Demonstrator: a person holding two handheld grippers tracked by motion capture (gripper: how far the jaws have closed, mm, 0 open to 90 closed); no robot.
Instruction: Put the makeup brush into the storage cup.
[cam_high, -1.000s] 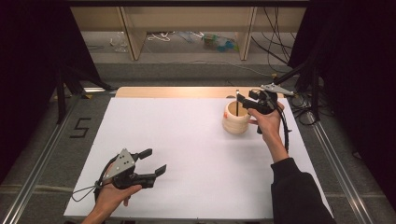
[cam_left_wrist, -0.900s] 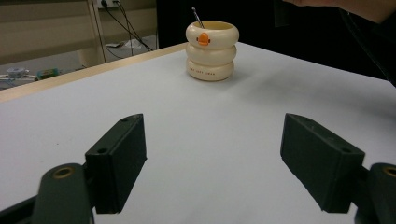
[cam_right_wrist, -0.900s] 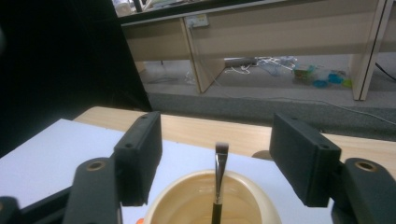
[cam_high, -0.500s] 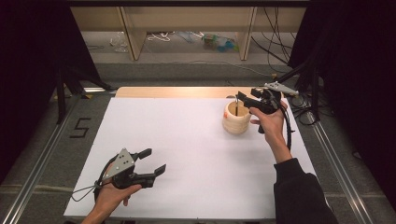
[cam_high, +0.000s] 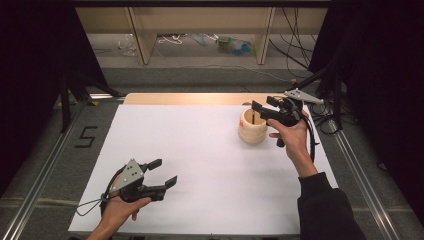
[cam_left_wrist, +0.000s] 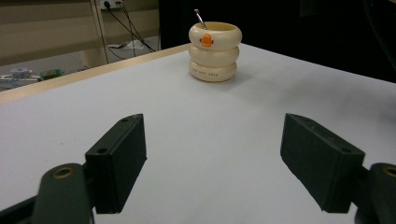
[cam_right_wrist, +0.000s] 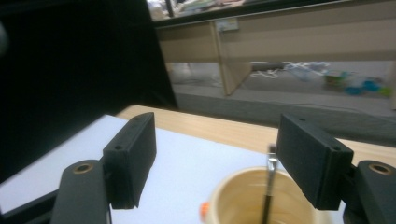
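Right gripper view: brush (cam_right_wrist: 269, 186) upright in cup (cam_right_wrist: 243, 196), thin, light, stiff; pinch handle tip at 12 o'clock. Right gripper (cam_high: 262, 111) released, left gripper (cam_high: 162, 172) released.

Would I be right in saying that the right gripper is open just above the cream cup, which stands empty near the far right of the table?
Not quite: the cream cup is not empty. The right gripper view shows a thin brush standing in it. The rest holds: the right gripper is open just above the cup, near the far right of the table.
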